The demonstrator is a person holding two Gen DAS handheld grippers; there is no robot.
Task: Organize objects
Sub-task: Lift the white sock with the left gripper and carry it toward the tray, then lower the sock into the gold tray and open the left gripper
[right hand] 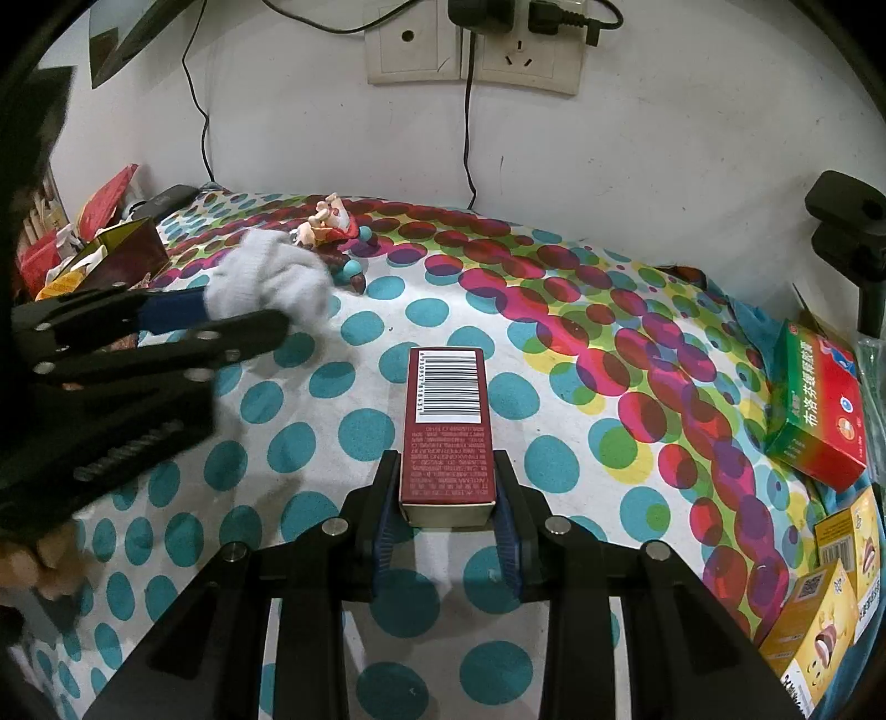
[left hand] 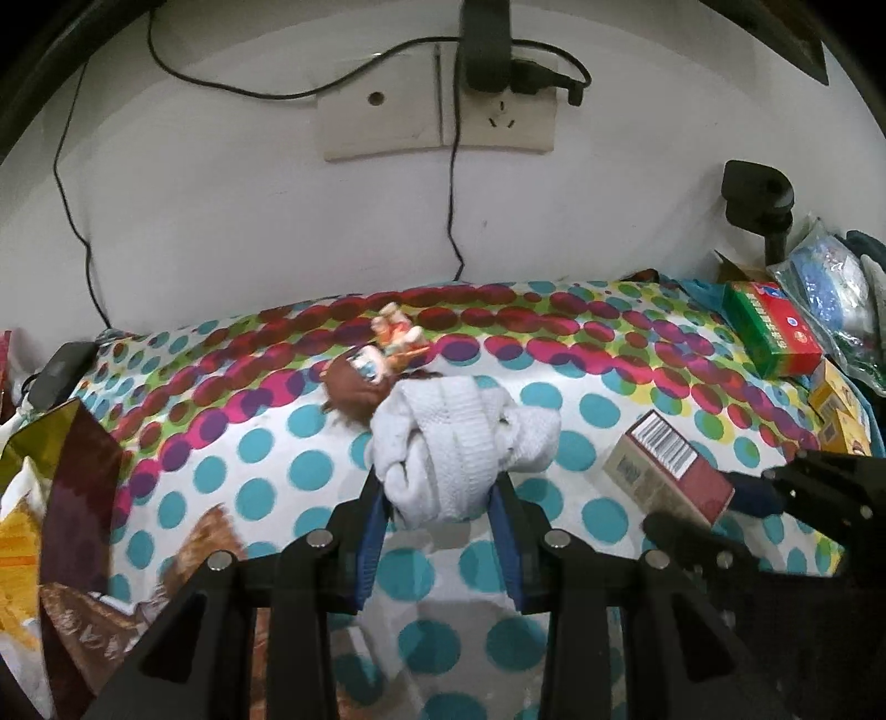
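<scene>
My left gripper (left hand: pixel 440 487) is shut on a rolled white knitted cloth bundle (left hand: pixel 459 437), and its blue pads press on both sides. The bundle hangs just above the polka-dot bedsheet (left hand: pixel 277 443). Right behind it lie a small toy figurine (left hand: pixel 396 332) and a brown round piece (left hand: pixel 354 385). My right gripper (right hand: pixel 446 465) is shut on the near end of a dark red carton with a barcode (right hand: pixel 446 415), which points away from me. The right wrist view shows the left gripper (right hand: pixel 238 315) and the bundle (right hand: pixel 271 277) at left, beside the figurine (right hand: pixel 326 224).
A green-and-red medicine box (right hand: pixel 819 410) and yellow cartons (right hand: pixel 830 598) lie at the right edge. At the left stands a dark red open box (right hand: pixel 127 249) stuffed with packets. Wall sockets (right hand: pixel 470 50) with hanging cables are behind the bed; a black mount (right hand: pixel 847 221) is at far right.
</scene>
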